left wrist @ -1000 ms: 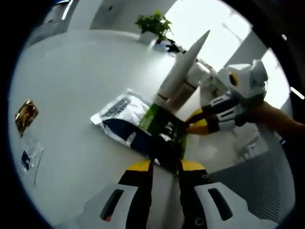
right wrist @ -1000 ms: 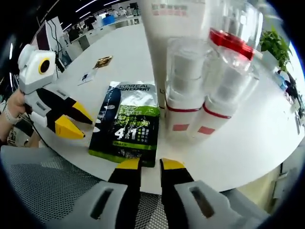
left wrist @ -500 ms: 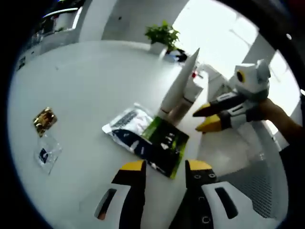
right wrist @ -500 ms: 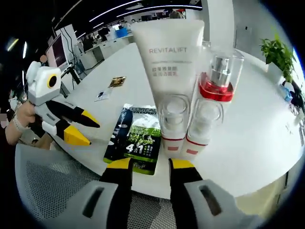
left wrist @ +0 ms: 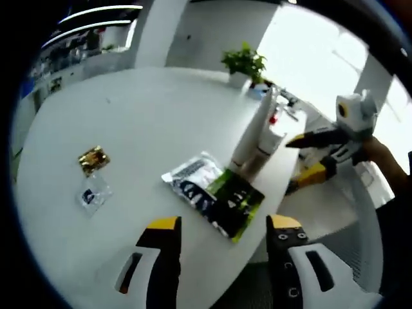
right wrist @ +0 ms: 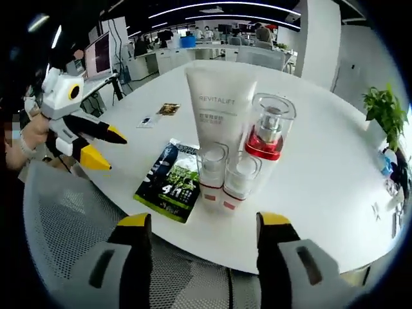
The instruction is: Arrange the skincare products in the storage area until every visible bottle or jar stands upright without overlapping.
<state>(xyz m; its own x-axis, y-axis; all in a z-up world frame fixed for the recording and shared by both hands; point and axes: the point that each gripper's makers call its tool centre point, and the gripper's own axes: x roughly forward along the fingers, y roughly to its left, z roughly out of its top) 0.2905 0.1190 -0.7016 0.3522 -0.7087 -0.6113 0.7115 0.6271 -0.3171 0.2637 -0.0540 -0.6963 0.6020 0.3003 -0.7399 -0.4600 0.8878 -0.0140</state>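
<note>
In the left gripper view, I am holding my left gripper (left wrist: pixel 222 232) wide open with nothing between its two jaws. Just ahead of the jaws, the dark and green packet (left wrist: pixel 215 201) is lying flat on the white table (left wrist: pixel 141 122). Past it, ahead and a bit to the right, the tall white tube (left wrist: pixel 252 132) is standing up. Far off to the left of the jaws are a small gold sachet (left wrist: pixel 93 158) and a small clear sachet (left wrist: pixel 93 192).

In the right gripper view, I am holding my right gripper (right wrist: pixel 203 225) wide open and empty too. Straight ahead of the jaws, two small clear-capped bottles (right wrist: pixel 225 179) are standing just in front of the tube and the red-collared pump bottle (right wrist: pixel 265 138). They look upright and close together. The packet is ahead and to the left.

I think everything tall is already standing. To finish well, I should keep both jaws back and not bump the bottles.
</note>
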